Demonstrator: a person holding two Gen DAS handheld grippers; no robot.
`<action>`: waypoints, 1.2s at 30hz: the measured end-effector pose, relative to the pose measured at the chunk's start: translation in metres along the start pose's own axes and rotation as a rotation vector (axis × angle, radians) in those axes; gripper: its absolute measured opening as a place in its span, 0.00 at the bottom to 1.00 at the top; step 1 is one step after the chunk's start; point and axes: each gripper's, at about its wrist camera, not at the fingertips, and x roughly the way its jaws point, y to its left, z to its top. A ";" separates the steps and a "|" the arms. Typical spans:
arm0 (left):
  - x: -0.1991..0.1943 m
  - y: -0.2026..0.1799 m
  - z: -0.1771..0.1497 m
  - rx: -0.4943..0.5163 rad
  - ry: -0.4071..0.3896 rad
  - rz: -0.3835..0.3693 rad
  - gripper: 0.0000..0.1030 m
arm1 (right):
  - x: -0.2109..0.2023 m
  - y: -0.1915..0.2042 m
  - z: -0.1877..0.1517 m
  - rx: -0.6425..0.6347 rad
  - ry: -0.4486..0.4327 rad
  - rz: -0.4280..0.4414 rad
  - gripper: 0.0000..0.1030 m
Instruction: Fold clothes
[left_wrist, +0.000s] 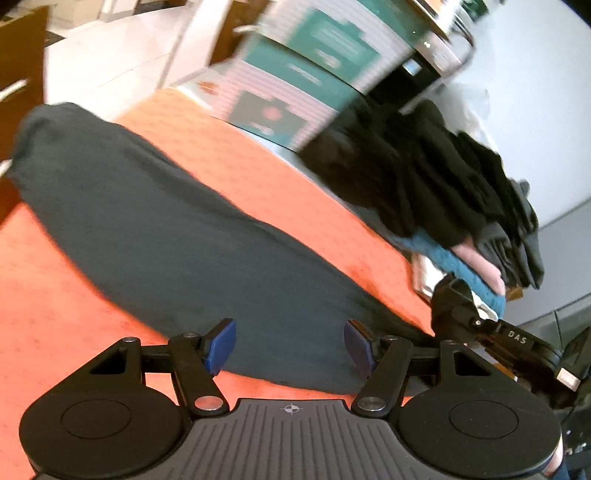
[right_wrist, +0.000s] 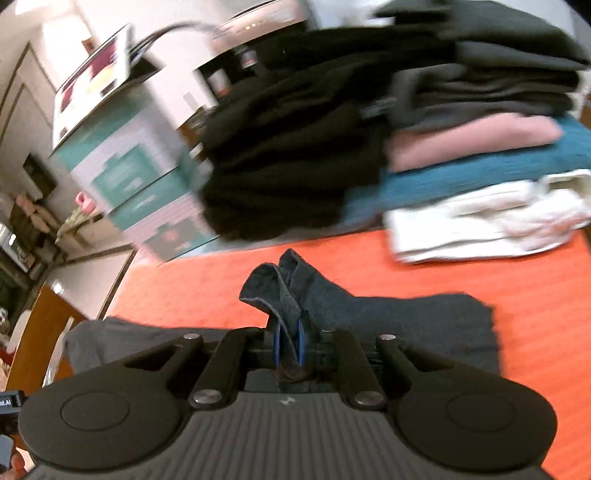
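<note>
A dark grey garment (left_wrist: 177, 229) lies stretched across the orange tablecloth (left_wrist: 44, 295). My left gripper (left_wrist: 290, 345) hovers over its near edge, open, blue pads (left_wrist: 221, 345) wide apart with nothing between them. The right gripper (left_wrist: 465, 314) shows at the right of the left wrist view, at the garment's end. In the right wrist view my right gripper (right_wrist: 288, 345) is shut on a bunched fold of the dark grey garment (right_wrist: 388, 317), whose pinched corner sticks up between the fingers. The rest trails over the orange tablecloth (right_wrist: 207, 288).
A stack of folded clothes (right_wrist: 480, 122), black, grey, pink, teal and white (right_wrist: 480, 218), sits at the table's far side. A loose black pile (right_wrist: 288, 158) leans beside it. Teal and white boxes (left_wrist: 295, 85) stand behind. The table edge drops off at left (right_wrist: 122, 277).
</note>
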 end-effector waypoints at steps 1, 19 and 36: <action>-0.006 0.011 0.006 -0.007 -0.002 0.002 0.66 | 0.007 0.016 -0.004 -0.007 0.004 0.004 0.10; -0.047 0.103 0.074 -0.091 -0.037 -0.029 0.66 | 0.107 0.199 -0.078 -0.288 0.119 -0.033 0.10; 0.030 0.071 0.075 -0.103 0.103 -0.061 0.68 | 0.064 0.161 -0.084 -0.320 0.248 0.124 0.55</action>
